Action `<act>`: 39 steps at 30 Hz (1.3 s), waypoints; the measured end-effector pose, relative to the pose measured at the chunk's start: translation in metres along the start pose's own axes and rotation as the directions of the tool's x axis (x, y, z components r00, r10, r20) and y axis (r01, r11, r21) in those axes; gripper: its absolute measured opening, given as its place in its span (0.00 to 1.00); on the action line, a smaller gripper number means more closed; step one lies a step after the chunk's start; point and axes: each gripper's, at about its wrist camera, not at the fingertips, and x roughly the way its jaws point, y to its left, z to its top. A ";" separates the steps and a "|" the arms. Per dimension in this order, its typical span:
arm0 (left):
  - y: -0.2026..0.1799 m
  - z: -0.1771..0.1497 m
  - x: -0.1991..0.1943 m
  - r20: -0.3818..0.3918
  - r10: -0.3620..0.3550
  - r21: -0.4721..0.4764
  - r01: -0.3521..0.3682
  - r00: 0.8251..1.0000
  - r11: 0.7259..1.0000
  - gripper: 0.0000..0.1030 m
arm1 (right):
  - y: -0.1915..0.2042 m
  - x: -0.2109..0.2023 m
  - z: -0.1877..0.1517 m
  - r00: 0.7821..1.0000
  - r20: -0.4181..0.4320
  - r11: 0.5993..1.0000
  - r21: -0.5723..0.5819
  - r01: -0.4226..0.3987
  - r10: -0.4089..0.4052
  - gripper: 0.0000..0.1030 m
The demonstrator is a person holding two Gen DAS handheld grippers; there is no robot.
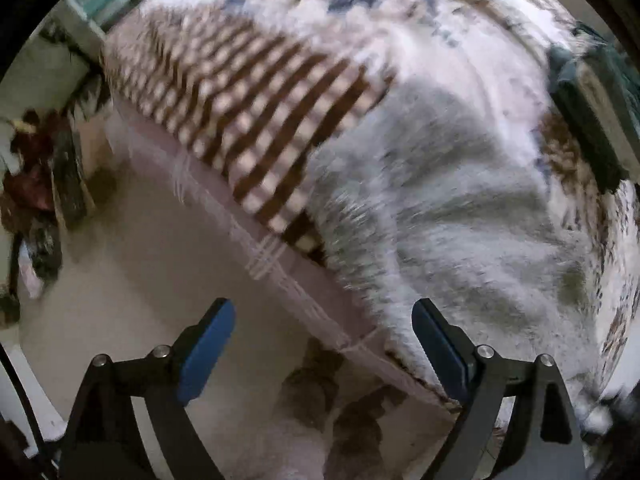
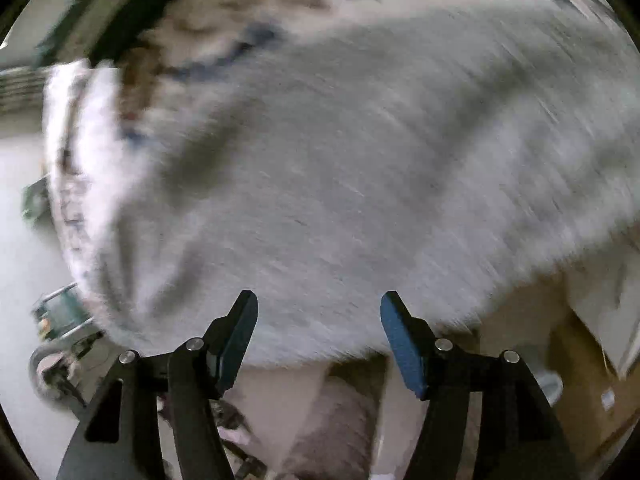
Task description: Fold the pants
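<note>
bed: patterned sheet (image 1: 360,8), white with brown and blue marks, covers most of the left wrist view; pink edge (image 1: 256,236) runs diagonally down to the near corner
pants: pale grey fabric (image 1: 460,208) lies flat on the bed near that corner; it also fills the right wrist view (image 2: 340,168), badly motion-blurred, fold lines hard to make out
checked cloth: brown-and-white piece (image 1: 256,112) on the bed, just beside the pants on their left, touching or overlapping them, can't tell which
floor: pale, below the bed edge (image 1: 132,264); dark clutter (image 1: 32,184) at far left, too blurred to identify
left gripper: (image 1: 324,344) points down over the bed corner, blue pads spread wide, nothing between them
right gripper: (image 2: 320,336) above the near edge of the pants, jaws apart, nothing pinched
</note>
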 end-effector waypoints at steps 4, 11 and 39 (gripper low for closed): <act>-0.042 0.015 -0.024 0.074 -0.044 0.073 0.039 0.996 0.997 0.88 | 0.087 0.020 0.101 0.998 0.064 0.986 -0.166 -0.007 0.017 0.65; -0.166 0.064 0.016 -0.041 -0.267 0.148 0.270 0.963 0.952 0.88 | 0.140 0.114 0.180 0.981 -0.094 0.895 -0.430 0.116 -0.172 0.32; -0.196 0.062 0.096 -0.033 -0.002 0.353 0.013 0.999 0.936 0.84 | 0.121 0.126 0.189 0.917 -0.377 0.885 -0.372 -0.279 0.131 0.12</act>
